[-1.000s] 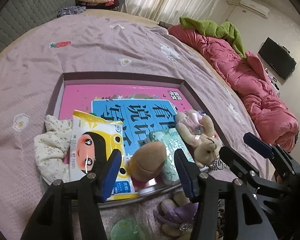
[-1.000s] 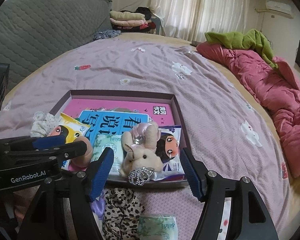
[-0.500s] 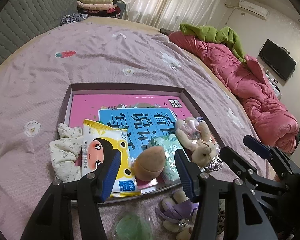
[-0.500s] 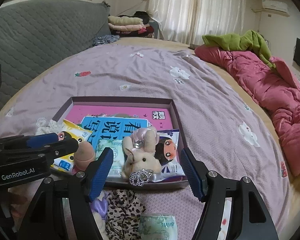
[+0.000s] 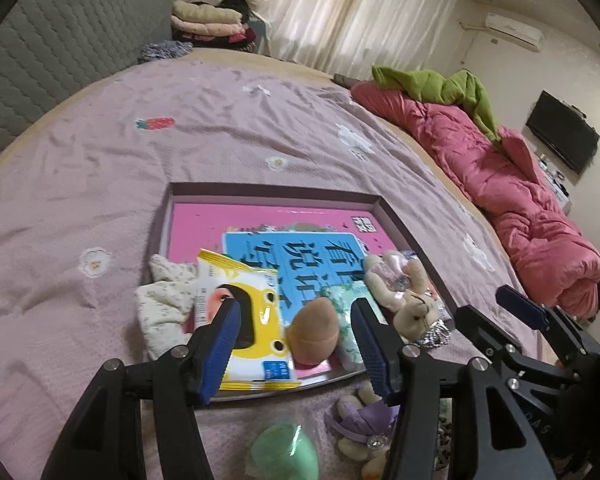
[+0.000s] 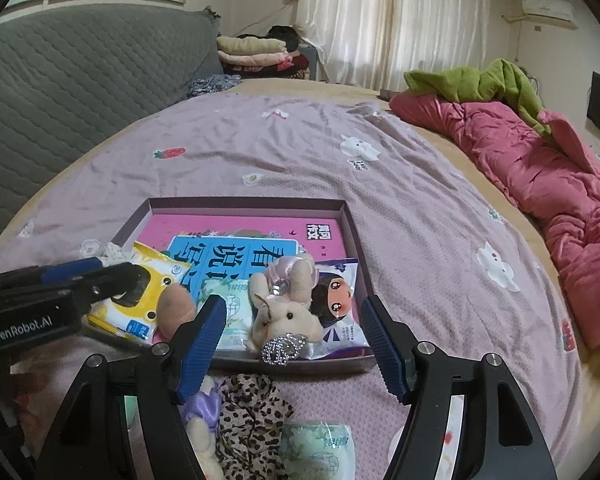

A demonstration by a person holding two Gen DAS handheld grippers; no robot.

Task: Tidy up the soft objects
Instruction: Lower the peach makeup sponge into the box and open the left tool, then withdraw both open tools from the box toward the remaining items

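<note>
A shallow purple tray (image 5: 404,222) (image 6: 350,224) lies on the bed. In it are a pink book (image 5: 228,220), a yellow wipes pack (image 5: 252,320) (image 6: 148,292), a brown sponge egg (image 5: 314,334) (image 6: 174,310), a beige plush rabbit (image 5: 404,300) (image 6: 284,312), a cream cloth (image 5: 162,304) and a tissue pack (image 6: 234,314). My left gripper (image 5: 296,348) is open and empty above the tray's near edge. My right gripper (image 6: 292,344) is open and empty beside it. In front of the tray lie a green sponge (image 5: 286,454), a purple-bowed plush (image 5: 364,428), a leopard scrunchie (image 6: 252,420) and a tissue pack (image 6: 318,450).
The lilac bedsheet (image 6: 300,152) spreads behind the tray. A pink quilt (image 6: 540,176) with a green blanket (image 6: 480,80) lies along the right. A grey headboard (image 6: 80,64) is at left, folded clothes (image 6: 252,52) at the back.
Both grippers have drawn back and up from the tray, which now looks smaller and farther. Both stay open and empty. The objects have not moved.
</note>
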